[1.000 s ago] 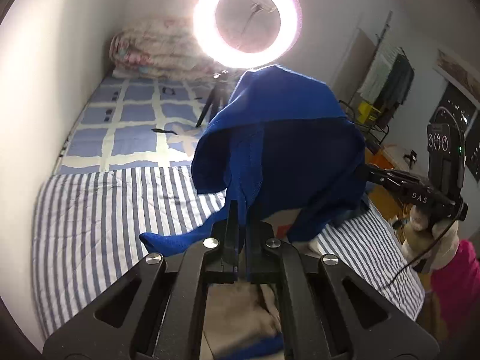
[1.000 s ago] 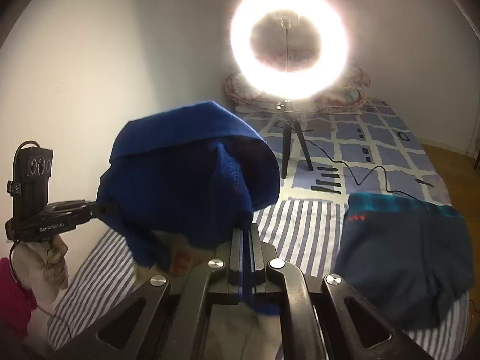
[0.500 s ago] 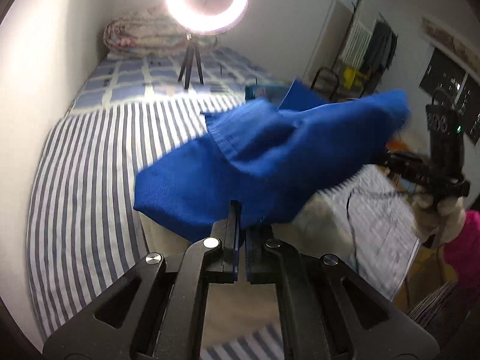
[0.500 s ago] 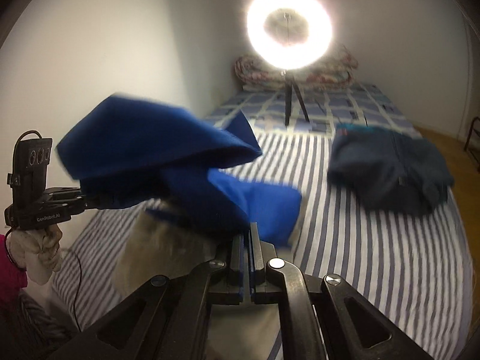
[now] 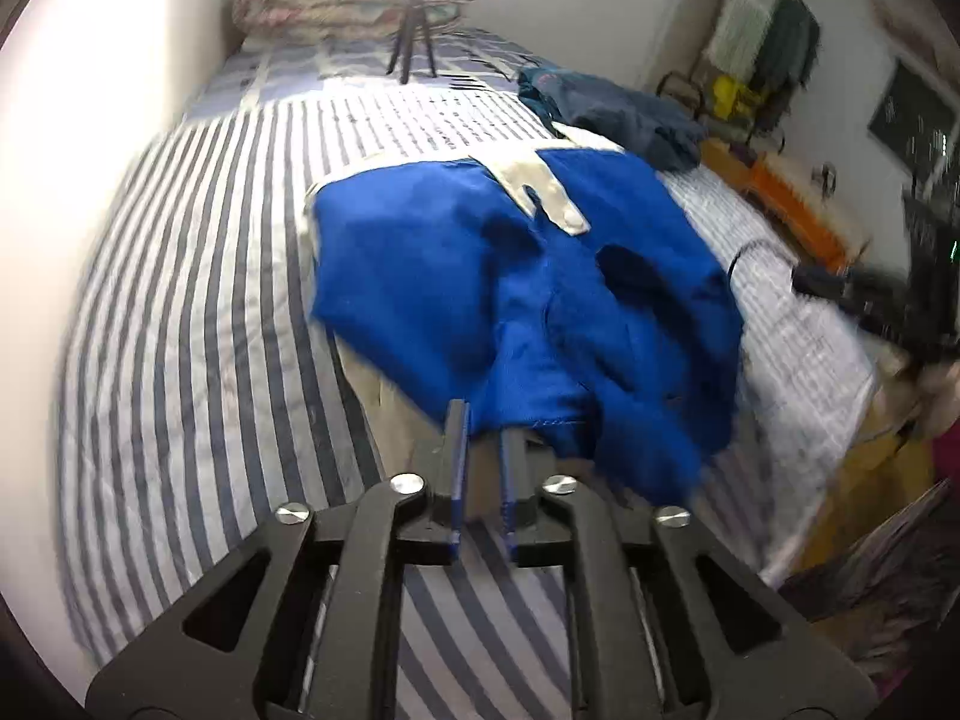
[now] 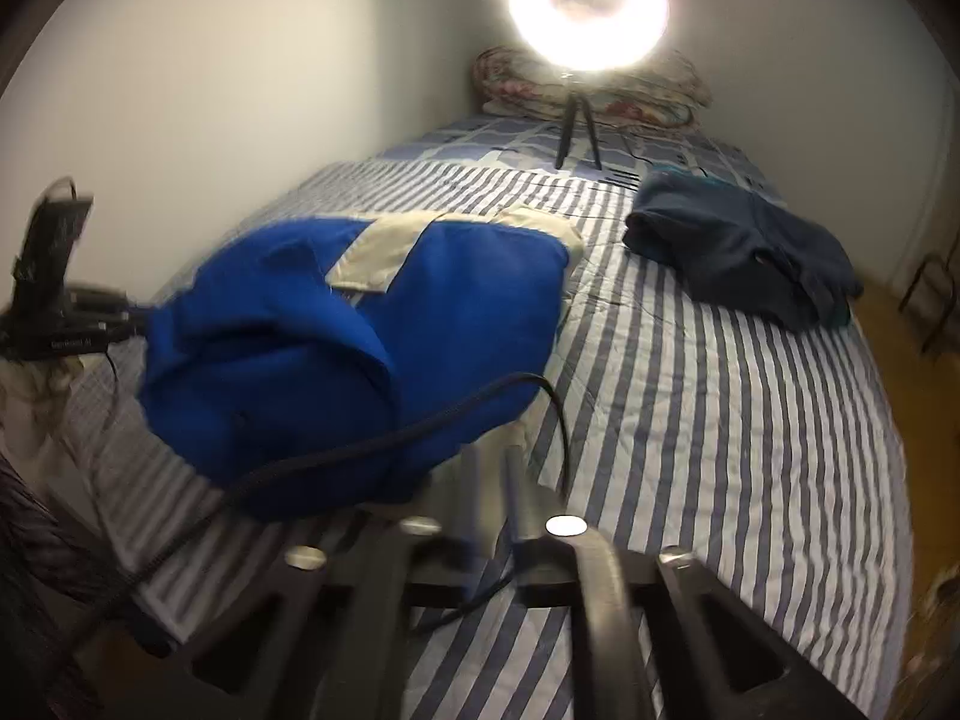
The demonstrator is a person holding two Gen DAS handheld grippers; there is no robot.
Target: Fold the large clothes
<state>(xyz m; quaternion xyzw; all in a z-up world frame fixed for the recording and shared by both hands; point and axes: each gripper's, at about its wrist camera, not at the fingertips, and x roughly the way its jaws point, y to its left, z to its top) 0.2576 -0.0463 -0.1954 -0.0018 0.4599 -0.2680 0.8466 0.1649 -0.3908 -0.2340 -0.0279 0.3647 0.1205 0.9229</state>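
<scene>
A blue and beige garment (image 5: 516, 276) lies spread and rumpled on the striped bed (image 5: 198, 324); it also shows in the right wrist view (image 6: 336, 348). My left gripper (image 5: 483, 426) sits at the garment's near hem with its fingers slightly apart, and the cloth edge lies just past the tips. My right gripper (image 6: 489, 468) is blurred, at the garment's near right edge, fingers a little apart. The left gripper also shows at the left of the right wrist view (image 6: 120, 315), beside the garment.
A dark navy garment (image 6: 744, 252) lies folded at the far right of the bed (image 6: 720, 420). A ring light on a tripod (image 6: 585, 6) stands at the far end, before a rolled quilt (image 5: 336, 3). A black cable (image 6: 372, 444) crosses the blue garment. A wall runs along the left.
The blue garment was held up in the air, swung forward and down, and now lies on the bed. Both grippers dropped low and their fingers have parted slightly.
</scene>
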